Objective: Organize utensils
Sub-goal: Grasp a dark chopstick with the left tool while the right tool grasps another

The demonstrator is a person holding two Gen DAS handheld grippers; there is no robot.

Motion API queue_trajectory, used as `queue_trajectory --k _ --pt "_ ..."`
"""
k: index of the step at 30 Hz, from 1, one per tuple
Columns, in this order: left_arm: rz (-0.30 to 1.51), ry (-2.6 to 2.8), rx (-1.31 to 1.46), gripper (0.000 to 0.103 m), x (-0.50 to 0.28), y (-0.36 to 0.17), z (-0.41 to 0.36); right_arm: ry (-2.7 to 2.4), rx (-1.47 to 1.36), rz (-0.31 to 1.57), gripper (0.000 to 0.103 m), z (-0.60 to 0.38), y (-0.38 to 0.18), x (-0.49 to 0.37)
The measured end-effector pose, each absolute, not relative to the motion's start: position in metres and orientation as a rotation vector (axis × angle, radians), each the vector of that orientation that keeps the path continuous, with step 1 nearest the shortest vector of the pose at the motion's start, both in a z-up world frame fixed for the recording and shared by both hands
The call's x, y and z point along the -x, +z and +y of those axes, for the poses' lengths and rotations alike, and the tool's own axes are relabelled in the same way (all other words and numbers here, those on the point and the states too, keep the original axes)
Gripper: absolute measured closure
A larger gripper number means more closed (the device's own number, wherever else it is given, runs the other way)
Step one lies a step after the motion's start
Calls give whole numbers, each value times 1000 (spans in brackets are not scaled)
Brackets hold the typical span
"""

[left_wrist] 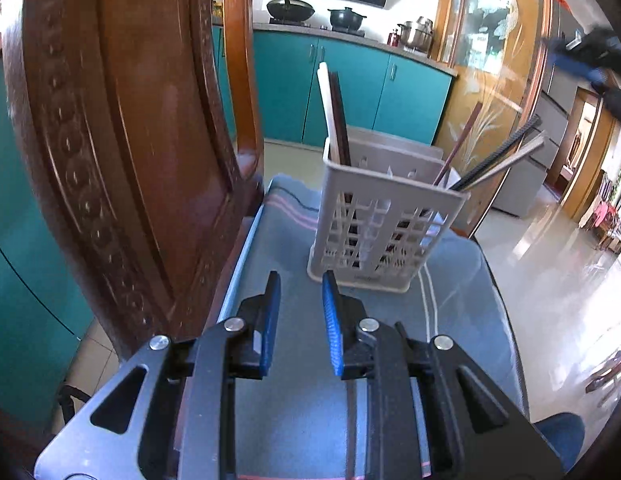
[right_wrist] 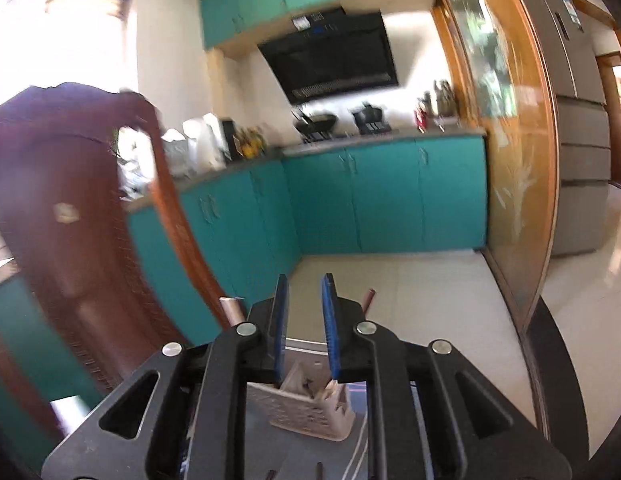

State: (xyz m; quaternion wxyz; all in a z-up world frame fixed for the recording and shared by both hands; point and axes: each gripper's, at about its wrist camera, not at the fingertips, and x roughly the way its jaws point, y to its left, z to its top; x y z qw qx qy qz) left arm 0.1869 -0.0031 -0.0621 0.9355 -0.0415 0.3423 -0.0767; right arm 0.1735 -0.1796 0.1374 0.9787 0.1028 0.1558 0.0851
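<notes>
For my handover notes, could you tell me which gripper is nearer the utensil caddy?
Left. The left gripper sits low just before the utensil caddy; the right gripper hovers above and behind it.

Teal cabinets (right_wrist: 382,196) line a bright kitchen with a pale glossy floor (right_wrist: 422,292); a carved wooden chair (left_wrist: 122,152) stands nearby.

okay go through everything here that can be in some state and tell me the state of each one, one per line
Left tongs: open, nothing between the pads.
Right tongs: open, nothing held.
Utensil caddy: upright on the grey cloth, holding utensils.
Chopsticks: standing in the caddy, leaning right.
Cabinet doors: closed.
</notes>
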Motion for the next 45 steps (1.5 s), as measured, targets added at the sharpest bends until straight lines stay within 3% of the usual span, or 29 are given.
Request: queue_trajectory --k 6,11,15,23,26,36,39,41,45 --pt "752 -151 58 81 -178 -85 -4 394 -208 370 86 -176 87 -105" --pt "813 -153 72 81 -176 -104 -5 314 -117 870 86 -142 -35 -150" --pt "850 -162 38 81 -174 -112 -12 229 -72 1030 86 -125 -85 -180" --pt "911 -202 7 73 -171 -133 -21 168 -78 1143 86 -118 -111 -203" --pt "928 -223 -6 70 -174 -140 -29 160 -91 1140 102 -122 -114 -198" --pt "1027 -288 -68 62 -192 -168 -63 102 -290 1098 102 -178 -105 -174" --pt "1037 -280 -111 77 -197 -177 -73 110 -262 1079 102 -175 -97 -177" --pt "1033 -304 -114 94 -198 -178 -75 127 -239 1075 96 -172 -96 -180" --pt "986 -376 -116 96 -200 -173 -74 152 -210 1066 92 -158 -96 -185"
